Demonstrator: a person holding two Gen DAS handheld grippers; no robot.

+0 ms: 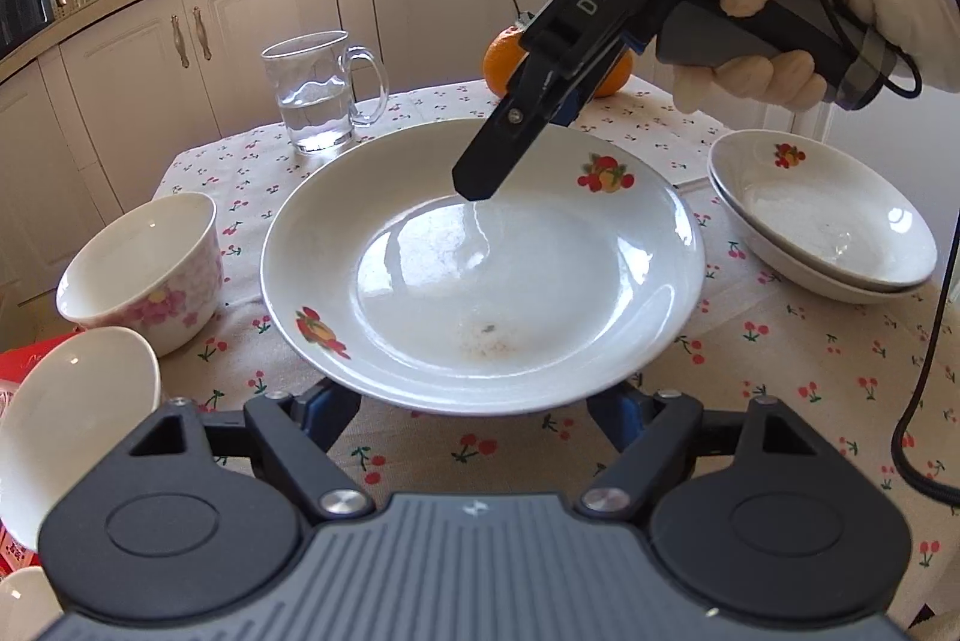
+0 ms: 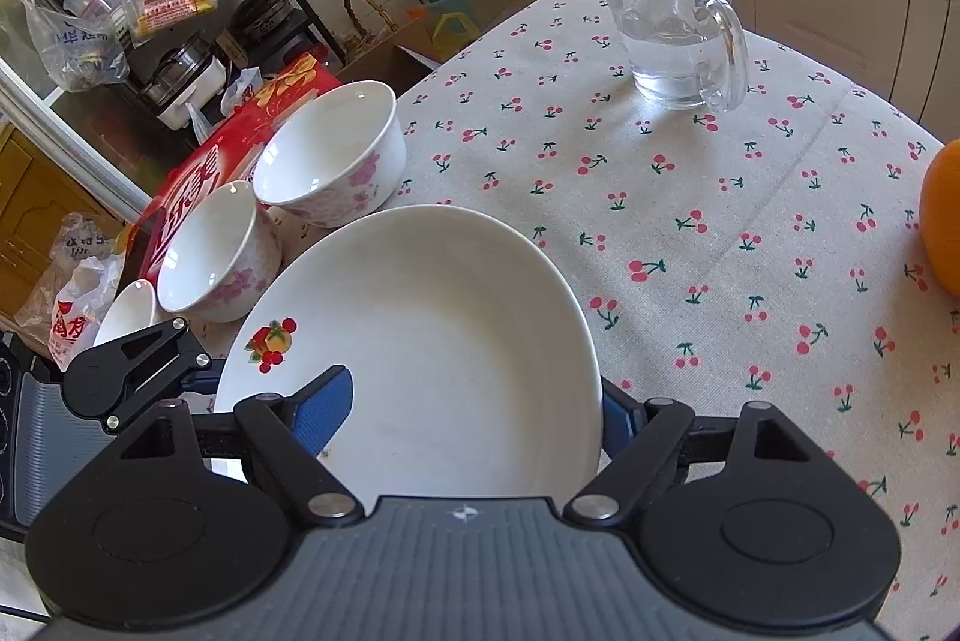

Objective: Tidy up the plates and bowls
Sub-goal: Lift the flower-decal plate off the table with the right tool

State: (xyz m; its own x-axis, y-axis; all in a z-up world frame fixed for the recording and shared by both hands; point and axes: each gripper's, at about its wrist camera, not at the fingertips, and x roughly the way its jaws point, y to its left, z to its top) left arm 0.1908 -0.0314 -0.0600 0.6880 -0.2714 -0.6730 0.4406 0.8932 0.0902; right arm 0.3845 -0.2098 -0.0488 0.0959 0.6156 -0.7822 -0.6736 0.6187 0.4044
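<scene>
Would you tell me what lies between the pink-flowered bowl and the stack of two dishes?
The large fruit-print plate lies between the bowl and the stack, as the left wrist view shows.

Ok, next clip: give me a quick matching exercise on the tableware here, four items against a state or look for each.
Things:
1. glass mug
2. large plate
3. two smaller dishes
4. deep bowl

States:
A. nested one inside the other
B. pink blossoms on its outer wall
C. partly filled with clear liquid
D. brownish residue in its well

Pairs: 1-C, 2-D, 3-A, 4-B
</scene>
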